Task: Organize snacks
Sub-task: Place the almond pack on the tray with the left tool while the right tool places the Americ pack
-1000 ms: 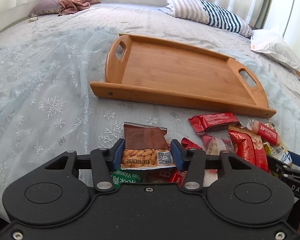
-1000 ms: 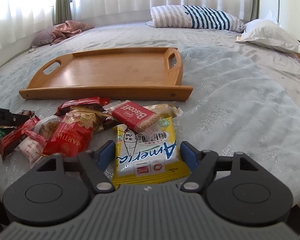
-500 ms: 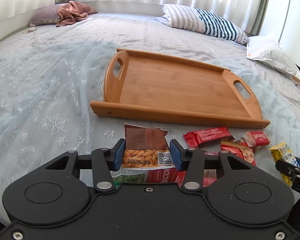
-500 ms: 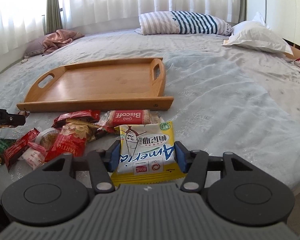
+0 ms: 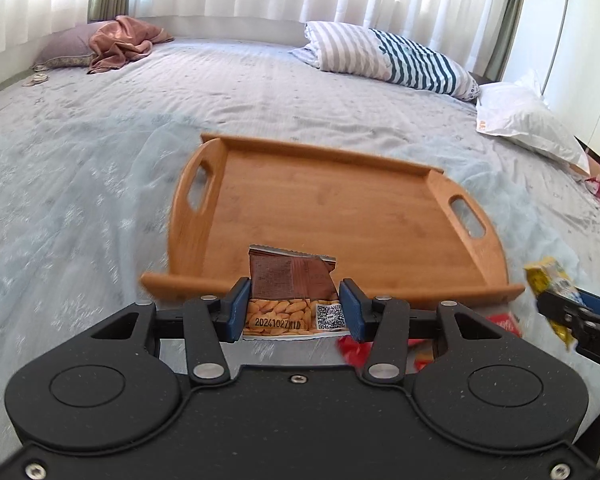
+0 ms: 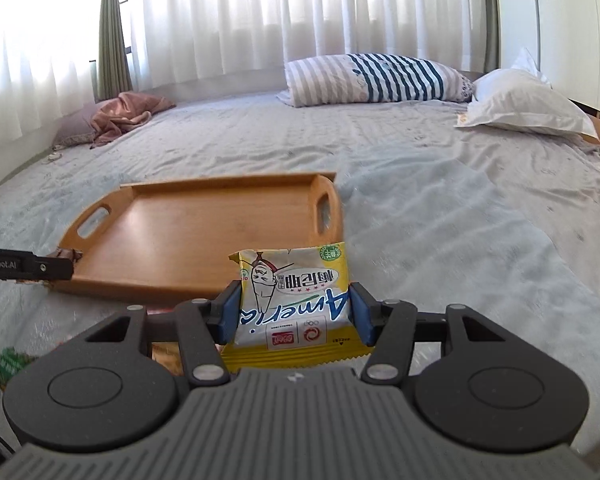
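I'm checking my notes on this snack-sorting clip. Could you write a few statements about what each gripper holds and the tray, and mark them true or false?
1. The left gripper holds a brown peanut packet. True.
2. The right gripper is empty. False: its fingers clamp a yellow-and-white snack packet.
3. The wooden tray has no snacks in it. True.
4. The tray sits on a desk. False: it lies on the bed.

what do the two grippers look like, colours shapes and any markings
The left gripper has a speckled black body with two round discs, black linkage arms with silver rivets, and blue pads. The right gripper has the same build but a ribbed grey body. White lettering runs along the left gripper's finger in the right wrist view.
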`<state>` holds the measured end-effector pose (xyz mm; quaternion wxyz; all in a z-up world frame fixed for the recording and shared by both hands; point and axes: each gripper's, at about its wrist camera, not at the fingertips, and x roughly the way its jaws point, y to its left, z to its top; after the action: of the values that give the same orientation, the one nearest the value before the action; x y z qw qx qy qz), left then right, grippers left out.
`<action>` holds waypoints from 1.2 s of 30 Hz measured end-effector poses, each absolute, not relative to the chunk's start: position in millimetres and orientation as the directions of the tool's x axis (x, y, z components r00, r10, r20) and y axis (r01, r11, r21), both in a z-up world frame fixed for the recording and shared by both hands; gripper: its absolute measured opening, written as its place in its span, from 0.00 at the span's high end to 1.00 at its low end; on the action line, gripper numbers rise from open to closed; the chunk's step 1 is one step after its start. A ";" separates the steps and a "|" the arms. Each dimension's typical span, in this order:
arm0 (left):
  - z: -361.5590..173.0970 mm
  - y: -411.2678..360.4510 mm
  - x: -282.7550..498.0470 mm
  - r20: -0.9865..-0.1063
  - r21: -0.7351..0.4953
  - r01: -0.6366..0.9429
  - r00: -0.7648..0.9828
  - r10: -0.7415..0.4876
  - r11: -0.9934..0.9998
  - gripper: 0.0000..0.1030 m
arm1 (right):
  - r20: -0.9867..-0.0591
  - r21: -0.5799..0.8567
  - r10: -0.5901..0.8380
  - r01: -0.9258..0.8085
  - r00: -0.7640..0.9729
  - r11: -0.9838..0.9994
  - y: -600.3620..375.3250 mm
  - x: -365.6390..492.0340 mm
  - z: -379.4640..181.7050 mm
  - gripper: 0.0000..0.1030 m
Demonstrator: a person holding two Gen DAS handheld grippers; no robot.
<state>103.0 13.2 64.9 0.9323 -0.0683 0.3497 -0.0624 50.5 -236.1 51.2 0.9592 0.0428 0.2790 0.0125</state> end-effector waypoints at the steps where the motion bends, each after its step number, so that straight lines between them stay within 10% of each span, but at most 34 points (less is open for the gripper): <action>1: 65.5 11.1 108.3 -0.644 -0.175 0.073 0.746 -0.170 0.982 0.56 | -0.534 0.096 0.056 -0.005 0.844 0.995 -234.7 58.1 51.7 0.43; 36: 12.5 -60.3 217.6 -0.696 -0.072 0.096 0.709 -0.119 0.993 0.56 | -0.637 0.114 0.085 -0.015 0.766 0.993 -206.1 173.5 1.8 0.42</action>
<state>217.6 -60.3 12.5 0.9241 -0.0153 0.3773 -0.0581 173.5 -206.1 1.8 0.9384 0.0509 0.3409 0.0266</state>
